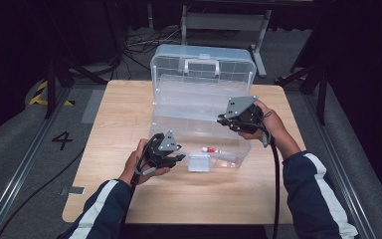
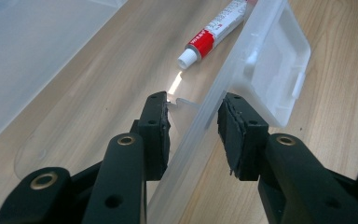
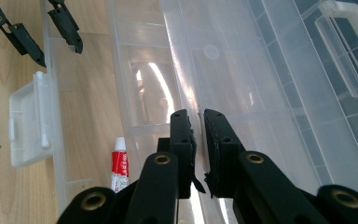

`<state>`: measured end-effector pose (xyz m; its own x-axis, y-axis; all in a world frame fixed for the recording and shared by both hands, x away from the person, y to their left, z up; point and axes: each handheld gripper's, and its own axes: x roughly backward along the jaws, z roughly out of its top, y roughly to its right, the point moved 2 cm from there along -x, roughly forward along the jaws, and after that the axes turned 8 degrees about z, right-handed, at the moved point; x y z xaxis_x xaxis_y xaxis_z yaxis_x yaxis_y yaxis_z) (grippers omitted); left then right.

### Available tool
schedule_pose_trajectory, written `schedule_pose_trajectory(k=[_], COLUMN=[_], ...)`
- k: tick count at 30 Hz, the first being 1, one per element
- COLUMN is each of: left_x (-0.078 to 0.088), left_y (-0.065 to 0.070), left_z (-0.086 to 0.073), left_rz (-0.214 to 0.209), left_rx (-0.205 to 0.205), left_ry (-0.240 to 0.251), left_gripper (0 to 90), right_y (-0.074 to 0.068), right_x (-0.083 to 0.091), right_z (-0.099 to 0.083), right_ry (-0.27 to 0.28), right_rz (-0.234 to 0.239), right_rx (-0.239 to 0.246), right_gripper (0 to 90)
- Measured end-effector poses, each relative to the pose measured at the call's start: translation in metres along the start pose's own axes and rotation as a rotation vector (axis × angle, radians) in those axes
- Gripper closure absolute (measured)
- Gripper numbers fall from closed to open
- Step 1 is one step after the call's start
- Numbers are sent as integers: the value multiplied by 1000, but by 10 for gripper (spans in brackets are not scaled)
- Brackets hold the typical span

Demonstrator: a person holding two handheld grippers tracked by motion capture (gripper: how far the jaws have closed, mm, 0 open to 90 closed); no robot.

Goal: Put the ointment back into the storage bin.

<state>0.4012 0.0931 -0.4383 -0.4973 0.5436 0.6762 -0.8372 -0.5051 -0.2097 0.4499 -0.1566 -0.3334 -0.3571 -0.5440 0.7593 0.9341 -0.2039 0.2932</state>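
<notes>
A clear plastic box [image 1: 199,124] is seen standing open on the wooden surface [image 1: 114,119], its lid [image 1: 202,62] raised upright at the far side with a white handle [image 1: 202,63] on it. Inside the box, on its floor near the front wall, a small red and white tube [image 2: 214,29] is seen lying flat, its white cap pointed toward the left claw. A white latch [image 1: 199,162] is hinged down from the front wall and rests on the surface just in front of the box.

The left claw [image 2: 193,133] is held low at the front of the box, beside the latch. Its jaws are partly open and are set astride the thin front wall [image 2: 205,116] of the box, one jaw inside and one outside. A gap is visible between each pad and the wall, so the wall is not seen to be gripped.

The right claw [image 3: 199,154] is held above the right part of the box. Its jaws are nearly closed, and the thin clear edge of an inner tray [image 3: 186,84] is seen running between them; it is clamped there. In the right gripper view, the left claw is visible farther off at the front wall, above the latch.
</notes>
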Motion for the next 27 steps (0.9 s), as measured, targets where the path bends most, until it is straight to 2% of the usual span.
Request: schedule_pose_trajectory(k=[11, 14, 15, 16, 18, 19, 21, 23, 27], left_x=[3, 5, 7, 8, 10, 16, 22, 27, 32], left_y=[0, -1, -1, -2, -2, -5, -8, -8, -8], left_z=[0, 0, -1, -2, -2, -2, -1, -1, -1], left_rz=[9, 9, 23, 26, 21, 16, 8, 27, 27], left_rx=[-16, -17, -32, -30, -26, -7, 16, 8, 0], left_ry=[-9, -9, -16, -18, -9, 24, 55, 60, 76], left_gripper=[649, 648, 646, 644, 623, 623, 642, 659, 700], right_y=[-7, -9, -9, -9, -10, -10, -10, -11, -10], right_x=[-1, -1, -1, -1, -1, -1, -1, -1, -1], right_z=[-2, -3, -3, -4, -4, -4, -5, -5, -6], right_ry=[2, 4, 5, 7, 10, 12, 15, 17, 30], right_rz=[22, 15, 17, 19, 21, 22, 19, 17, 18], right_rx=[-5, -2, -4, -6, -10, -10, -8, -9, -20], right_gripper=[826, 822, 822, 822, 822, 822, 821, 820, 820])
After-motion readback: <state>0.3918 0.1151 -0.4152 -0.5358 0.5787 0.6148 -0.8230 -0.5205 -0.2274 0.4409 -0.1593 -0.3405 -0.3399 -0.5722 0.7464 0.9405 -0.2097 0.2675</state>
